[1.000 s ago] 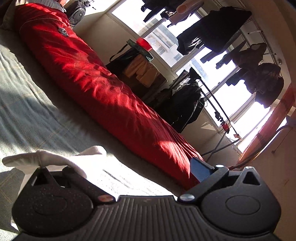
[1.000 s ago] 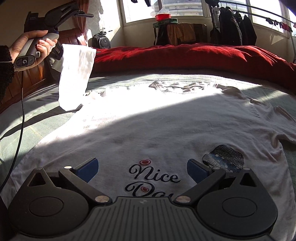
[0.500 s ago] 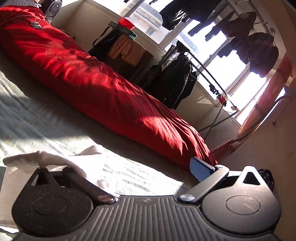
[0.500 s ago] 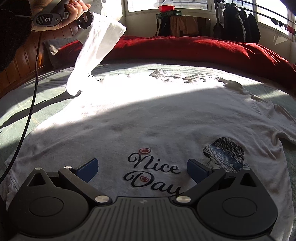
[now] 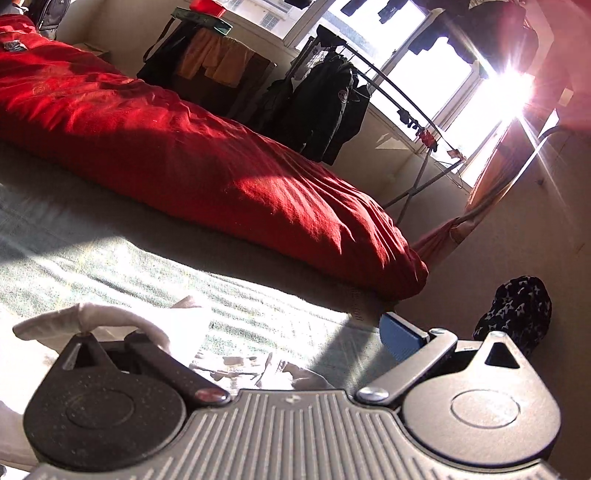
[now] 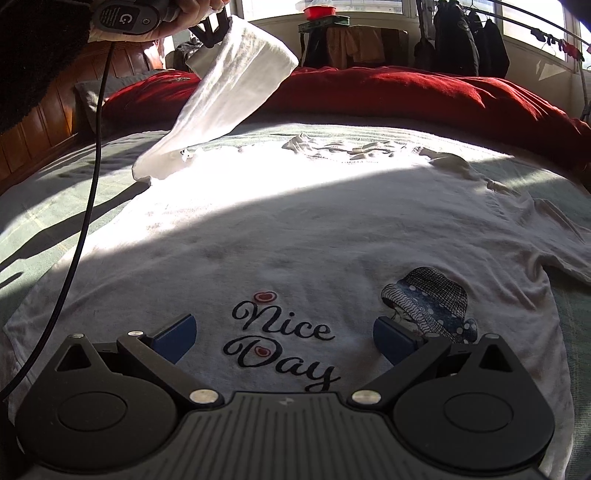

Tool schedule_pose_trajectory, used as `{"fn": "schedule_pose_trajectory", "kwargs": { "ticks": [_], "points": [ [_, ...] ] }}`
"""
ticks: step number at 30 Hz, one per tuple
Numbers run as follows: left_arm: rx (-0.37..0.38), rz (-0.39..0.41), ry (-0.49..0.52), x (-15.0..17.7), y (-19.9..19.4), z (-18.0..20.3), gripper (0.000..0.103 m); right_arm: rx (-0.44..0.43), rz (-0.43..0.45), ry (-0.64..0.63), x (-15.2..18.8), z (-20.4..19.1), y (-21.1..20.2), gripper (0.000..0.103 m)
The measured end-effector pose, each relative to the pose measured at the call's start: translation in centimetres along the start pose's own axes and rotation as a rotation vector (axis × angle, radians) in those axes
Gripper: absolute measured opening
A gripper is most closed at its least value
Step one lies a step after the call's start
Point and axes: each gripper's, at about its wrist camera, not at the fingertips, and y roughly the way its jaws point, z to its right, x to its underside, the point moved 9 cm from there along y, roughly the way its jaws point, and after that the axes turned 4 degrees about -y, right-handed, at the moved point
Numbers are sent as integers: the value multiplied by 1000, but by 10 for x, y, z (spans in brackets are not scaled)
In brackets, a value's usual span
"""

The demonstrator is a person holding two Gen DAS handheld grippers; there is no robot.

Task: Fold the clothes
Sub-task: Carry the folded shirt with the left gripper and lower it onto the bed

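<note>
A white T-shirt [image 6: 295, 236] printed "Nice Day" lies flat, front up, on the bed. My right gripper [image 6: 284, 338] hovers low over its print, open, nothing between the blue pads [image 6: 173, 334]. My left gripper [image 6: 210, 29], held by a hand [image 6: 192, 11], is up at the top left with the shirt's left sleeve [image 6: 229, 99] hanging from it, pulled taut and lifted off the bed. In the left wrist view its jaws stand wide apart [image 5: 273, 332]; the sleeve [image 5: 92, 317] is draped over the left finger and hides that pad.
A long red duvet roll [image 6: 424, 92] lies along the far side of the green bedspread [image 6: 48, 206]. A black cable [image 6: 88, 206] hangs from the left gripper. Behind stand a clothes rack with dark jackets [image 5: 332, 107], a window and a wooden headboard [image 6: 33, 136].
The left gripper has risen and swung toward the shirt's middle, dragging the sleeve up and inward. The right gripper has edged slightly back over the print and stayed open.
</note>
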Motion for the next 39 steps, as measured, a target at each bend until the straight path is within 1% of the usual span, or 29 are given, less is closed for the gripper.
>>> {"fn": "schedule_pose_trajectory", "kwargs": {
  "ticks": [6, 10, 15, 18, 24, 27, 31, 36, 39],
  "points": [
    [5, -64, 40, 20, 22, 19, 101, 3, 10, 30, -1, 10, -5, 103],
    [-5, -113, 61, 36, 39, 25, 101, 4, 19, 44, -1, 16, -8, 103],
    [0, -145, 94, 46, 52, 34, 101, 3, 24, 60, 0, 21, -11, 103],
    [-15, -167, 126, 52, 59, 37, 101, 2, 23, 65, 1, 22, -12, 103],
    [-50, -243, 201, 73, 78, 41, 101, 2, 20, 71, 2, 26, -12, 103],
    [-80, -286, 266, 87, 87, 43, 101, 10, 15, 76, 2, 27, -11, 103],
    [-118, -328, 380, 107, 96, 48, 101, 16, 14, 82, 3, 30, -12, 103],
    [-206, -396, 585, 133, 107, 56, 102, 19, 13, 80, 3, 31, -11, 103],
    [-315, -456, 755, 153, 115, 56, 102, 29, 11, 76, 3, 31, -12, 103]
  ]
}}
